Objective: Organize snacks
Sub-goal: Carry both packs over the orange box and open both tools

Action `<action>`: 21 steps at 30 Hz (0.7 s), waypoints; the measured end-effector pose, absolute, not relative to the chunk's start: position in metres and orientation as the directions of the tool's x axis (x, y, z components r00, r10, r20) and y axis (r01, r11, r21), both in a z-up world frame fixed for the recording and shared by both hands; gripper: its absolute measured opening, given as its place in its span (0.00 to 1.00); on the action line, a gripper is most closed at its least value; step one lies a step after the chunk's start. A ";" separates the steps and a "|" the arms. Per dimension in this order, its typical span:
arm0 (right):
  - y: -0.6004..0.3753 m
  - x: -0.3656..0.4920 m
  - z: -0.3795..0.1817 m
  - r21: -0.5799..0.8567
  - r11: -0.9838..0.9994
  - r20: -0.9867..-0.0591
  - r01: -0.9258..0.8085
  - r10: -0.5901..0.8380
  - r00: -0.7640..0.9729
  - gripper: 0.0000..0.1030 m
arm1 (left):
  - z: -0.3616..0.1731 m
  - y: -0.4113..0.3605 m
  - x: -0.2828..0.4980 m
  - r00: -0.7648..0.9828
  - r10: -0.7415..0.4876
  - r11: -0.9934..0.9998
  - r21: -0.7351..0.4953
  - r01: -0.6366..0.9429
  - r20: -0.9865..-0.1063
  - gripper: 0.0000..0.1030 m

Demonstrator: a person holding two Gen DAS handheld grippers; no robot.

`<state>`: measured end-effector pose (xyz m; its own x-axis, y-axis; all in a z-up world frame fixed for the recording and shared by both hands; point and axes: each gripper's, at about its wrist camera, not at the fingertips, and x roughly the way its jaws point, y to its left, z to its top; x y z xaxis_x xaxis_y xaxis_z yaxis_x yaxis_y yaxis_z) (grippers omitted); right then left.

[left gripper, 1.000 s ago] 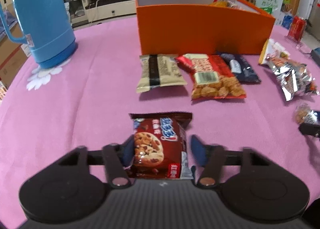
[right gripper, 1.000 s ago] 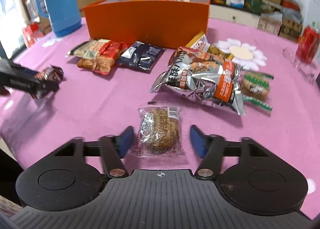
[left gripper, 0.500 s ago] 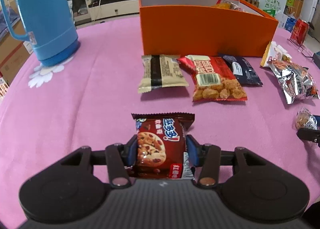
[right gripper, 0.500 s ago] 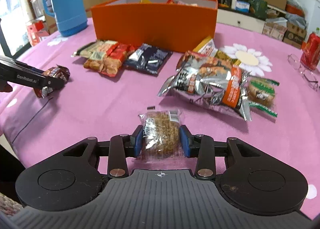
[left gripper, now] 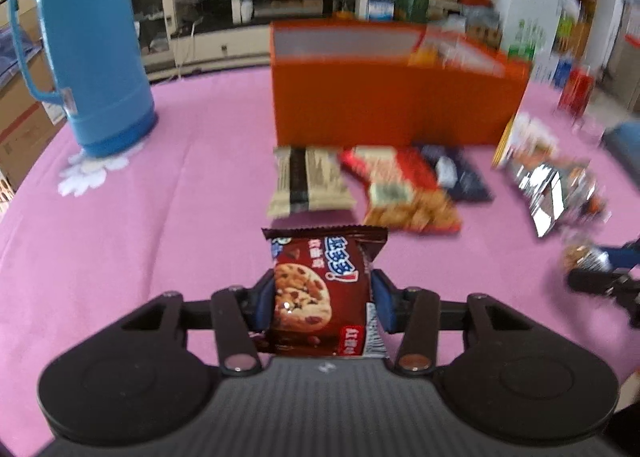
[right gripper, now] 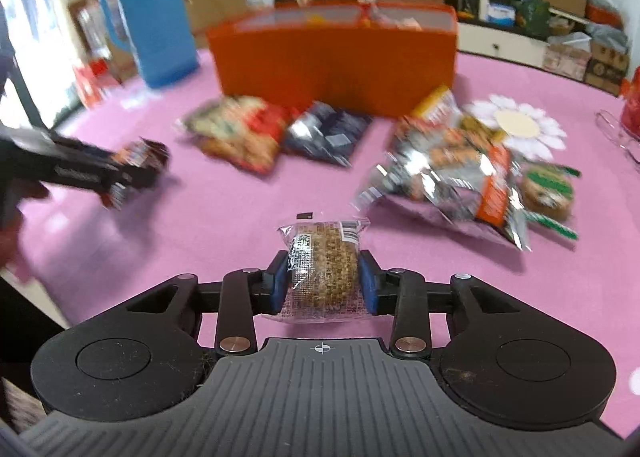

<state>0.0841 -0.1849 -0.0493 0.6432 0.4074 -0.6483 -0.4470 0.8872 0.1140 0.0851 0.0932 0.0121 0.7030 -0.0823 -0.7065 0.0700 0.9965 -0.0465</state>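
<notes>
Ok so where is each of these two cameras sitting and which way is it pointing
Left wrist: rides on the left gripper, looking down its fingers at the cookie packet the closing jaws clamp, toward the orange box; the right gripper shows at the right edge.
Right wrist: rides on the right gripper, shut on a clear-wrapped cake; the left gripper and a hand show at the left.
Shared: box, blue thermos, pink cloth, loose snacks.

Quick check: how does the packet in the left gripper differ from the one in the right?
The cookie packet in the left gripper is opaque dark brown with a printed chocolate-chip cookie; the grain cake packet in the right gripper is clear, showing its round brown cake. The cookie packet looks wider between the pads; the left jaws are closing on it. Both sit gripped by their sides, pointing toward the orange box.
</notes>
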 end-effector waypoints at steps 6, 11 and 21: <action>-0.171 0.088 -0.008 0.109 0.876 -0.560 -0.470 0.445 0.699 0.15 | 0.063 0.097 0.105 0.783 -0.094 0.994 -0.101 0.040 -0.615 0.48; -0.159 0.145 0.046 0.070 0.894 -0.441 -0.443 0.426 0.790 0.15 | 0.100 0.091 0.172 0.845 -0.095 0.989 -0.143 0.022 -0.526 0.47; -0.128 0.287 0.033 0.247 0.912 -0.380 -0.327 0.401 0.833 0.15 | 0.070 0.077 0.286 0.824 -0.079 0.979 -0.201 -0.043 -0.560 0.47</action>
<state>0.2865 -0.1280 0.0325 0.8334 0.4012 -0.3802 -0.3266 0.9123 0.2470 0.2864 0.0768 0.0698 0.8244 -0.0791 -0.5605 -0.0427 0.9787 -0.2009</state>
